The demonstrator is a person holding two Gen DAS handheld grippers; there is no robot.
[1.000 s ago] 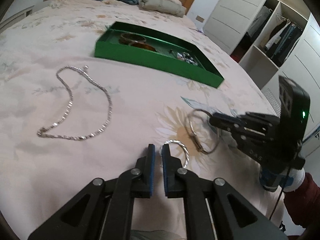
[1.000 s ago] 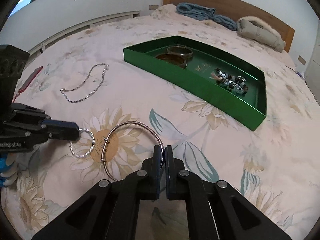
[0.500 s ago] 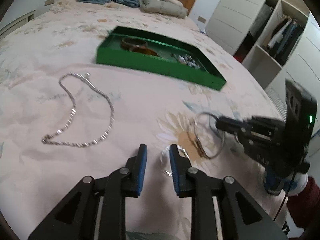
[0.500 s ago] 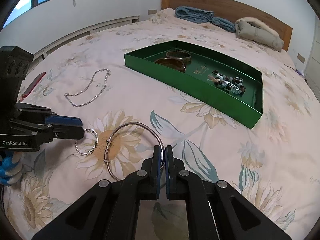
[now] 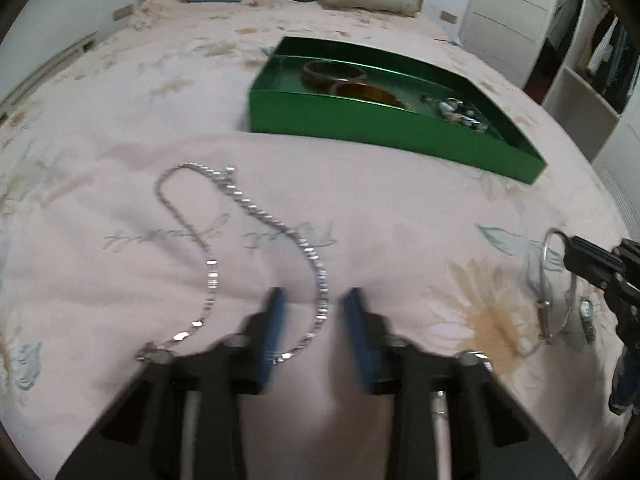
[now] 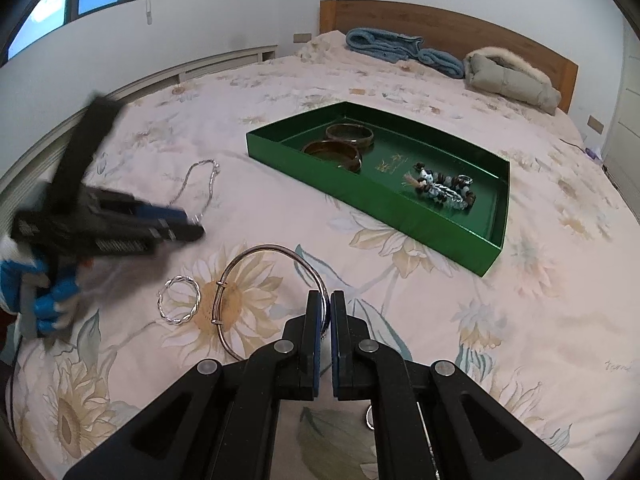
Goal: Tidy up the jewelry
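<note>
Gripping a silver bangle on the bed while the other tool straddles a chain

Right tool [image 6: 326, 300] is clenched on the thin bangle [image 6: 276, 249], which lies on the floral bed [image 6: 460, 332] beside a twisted ring [image 6: 179, 300]; left tool [image 5: 314, 300] is released, its jaws, just now in motion, standing apart astride the chain necklace [image 5: 256, 208], pads off it; green tray [image 6: 360, 196] sits farther up the bed, well apart.

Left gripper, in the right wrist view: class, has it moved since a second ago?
Yes. The left gripper has gone from beside the twisted ring, which stays put, up the picture to the silver chain.
</note>
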